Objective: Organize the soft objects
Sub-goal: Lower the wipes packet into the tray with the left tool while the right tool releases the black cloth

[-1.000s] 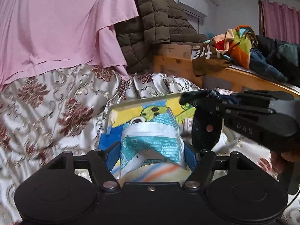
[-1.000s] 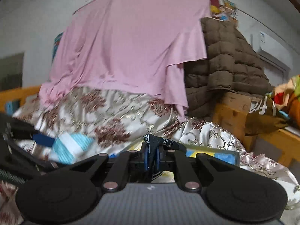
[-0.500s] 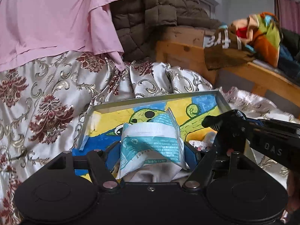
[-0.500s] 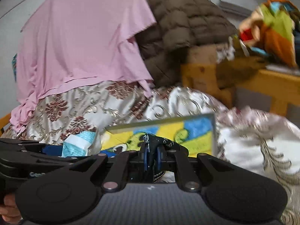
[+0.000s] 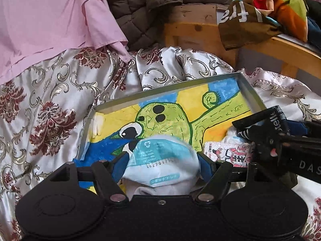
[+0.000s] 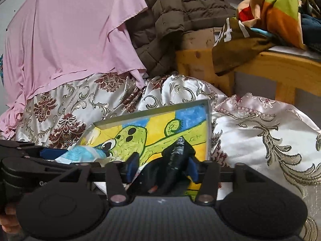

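Dark cloth (image 6: 176, 158) between parted jaws

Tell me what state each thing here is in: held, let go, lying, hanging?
Left gripper: shut on the tissue pack.
Tissue pack: squeezed, held over the tray.
Right gripper: jaws have just been opening; now open.
Dark cloth: between the open jaws, slumped.
Tray: lying tilted on the bedspread.
Pink sheet: hanging.
Brown quilted jacket: draped.

Tray (image 5: 253, 96) on bedspread (image 5: 50, 104) just ahead of both grippers, tissue pack (image 5: 160, 156) between left gripper (image 5: 163, 160) fingers over tray's near edge, sock (image 6: 176, 160) between right gripper (image 6: 161, 165) fingers, clothes pile (image 5: 280, 6) far right behind, jacket (image 5: 140, 10) beyond tray.
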Motion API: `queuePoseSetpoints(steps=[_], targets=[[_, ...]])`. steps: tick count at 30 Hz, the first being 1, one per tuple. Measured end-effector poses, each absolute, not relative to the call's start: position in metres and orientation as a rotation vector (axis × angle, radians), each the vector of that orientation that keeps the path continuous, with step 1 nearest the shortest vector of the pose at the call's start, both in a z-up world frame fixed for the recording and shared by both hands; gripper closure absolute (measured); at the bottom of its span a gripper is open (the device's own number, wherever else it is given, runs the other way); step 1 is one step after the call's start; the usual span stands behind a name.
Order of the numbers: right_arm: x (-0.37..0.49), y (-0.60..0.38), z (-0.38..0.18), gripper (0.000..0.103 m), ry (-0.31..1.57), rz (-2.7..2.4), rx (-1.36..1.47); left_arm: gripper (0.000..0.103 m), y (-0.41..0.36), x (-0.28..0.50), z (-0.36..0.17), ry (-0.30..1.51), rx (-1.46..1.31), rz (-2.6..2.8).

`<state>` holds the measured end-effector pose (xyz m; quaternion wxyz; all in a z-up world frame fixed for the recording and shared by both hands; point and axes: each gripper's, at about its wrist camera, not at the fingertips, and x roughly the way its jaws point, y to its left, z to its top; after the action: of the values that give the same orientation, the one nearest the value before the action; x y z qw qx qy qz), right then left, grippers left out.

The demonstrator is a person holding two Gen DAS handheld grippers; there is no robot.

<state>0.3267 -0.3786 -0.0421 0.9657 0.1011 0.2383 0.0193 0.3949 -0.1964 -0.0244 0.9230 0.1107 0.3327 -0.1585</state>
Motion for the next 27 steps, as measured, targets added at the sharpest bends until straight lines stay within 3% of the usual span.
queuePoseSetpoints(steps=[12,25,27], targets=[[0.322,-0.391,-0.041,0.017,0.542,0.059,0.251,0.020,-0.189,0.382,-0.021,0.678,0.191,-0.309],[0.284,-0.393,-0.020,0.009,0.495,0.049,0.265,0.017,-0.176,0.346,0.000,0.652,0.140,-0.254],[0.276,-0.390,-0.013,0.007,0.483,0.054,0.258,0.011,-0.172,0.338,0.007,0.641,0.131,-0.243]])
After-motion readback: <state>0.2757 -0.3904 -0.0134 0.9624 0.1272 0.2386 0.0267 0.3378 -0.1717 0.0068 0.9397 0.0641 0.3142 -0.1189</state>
